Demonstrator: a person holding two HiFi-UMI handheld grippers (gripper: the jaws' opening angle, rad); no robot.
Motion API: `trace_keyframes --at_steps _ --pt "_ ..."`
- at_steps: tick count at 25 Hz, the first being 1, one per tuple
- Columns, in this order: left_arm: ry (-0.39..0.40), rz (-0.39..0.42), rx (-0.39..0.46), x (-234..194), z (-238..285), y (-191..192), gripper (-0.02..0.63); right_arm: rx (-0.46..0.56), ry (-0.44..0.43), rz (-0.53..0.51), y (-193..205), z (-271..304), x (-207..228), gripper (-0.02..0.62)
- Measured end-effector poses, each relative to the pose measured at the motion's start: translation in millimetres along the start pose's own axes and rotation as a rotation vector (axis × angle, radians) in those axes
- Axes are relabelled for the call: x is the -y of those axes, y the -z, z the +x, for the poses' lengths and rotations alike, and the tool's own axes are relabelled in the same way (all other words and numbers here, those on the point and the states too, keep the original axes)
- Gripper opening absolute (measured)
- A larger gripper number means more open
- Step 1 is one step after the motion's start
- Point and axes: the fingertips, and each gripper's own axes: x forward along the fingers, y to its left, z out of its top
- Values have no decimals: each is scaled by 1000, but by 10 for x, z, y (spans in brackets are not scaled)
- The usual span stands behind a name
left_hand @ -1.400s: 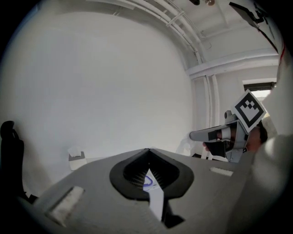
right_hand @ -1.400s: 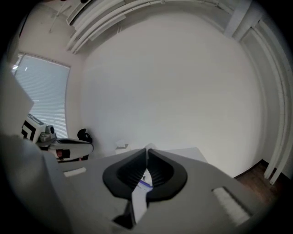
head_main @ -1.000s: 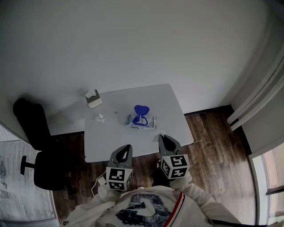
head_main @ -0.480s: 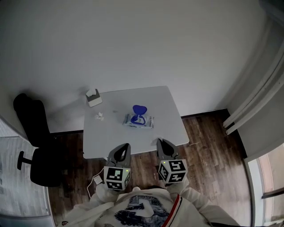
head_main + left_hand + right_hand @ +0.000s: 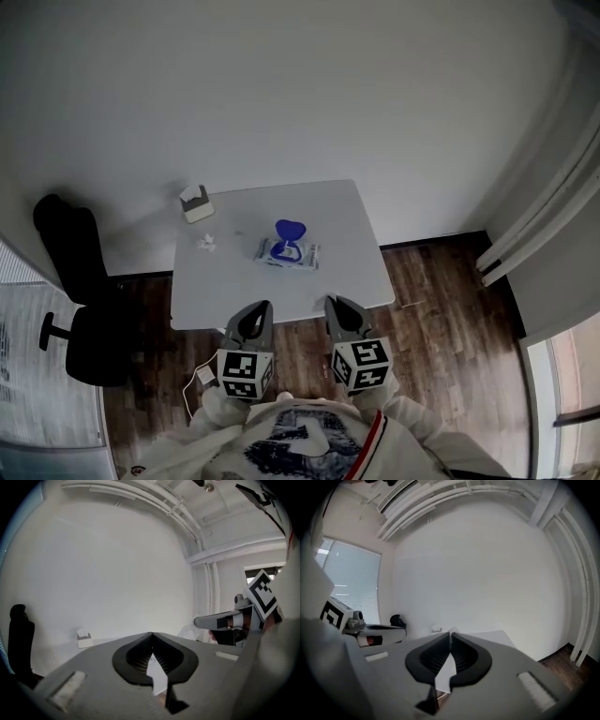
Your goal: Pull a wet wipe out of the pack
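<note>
Desk (image 5: 349,234): wet wipe pack (image 5: 289,253), blue lid up. Left gripper (image 5: 257,309), right gripper (image 5: 336,304): fingers pressed together, holding nothing.

Pack (image 5: 288,253) label too small to read; white bit (image 5: 207,243) nearby unidentifiable; torso (image 5: 309,436) cut by bottom edge.

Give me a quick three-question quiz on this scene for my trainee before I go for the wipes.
1. True or false: the blue lid on the wipes pack stands open.
2. Of the left gripper and the right gripper, which touches the pack? A) left B) right C) neither
3. In the head view, which corner of the table holds the small white box?
Key: 1 true. 2 C; both are shut, well short of it. 3 far left.
</note>
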Motion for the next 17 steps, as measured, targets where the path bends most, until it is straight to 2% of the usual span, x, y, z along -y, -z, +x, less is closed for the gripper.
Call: trace_keyframes --at_steps 17 --pt "4 12 -13 224 155 32 5 -31 4 28 129 -22 240 8"
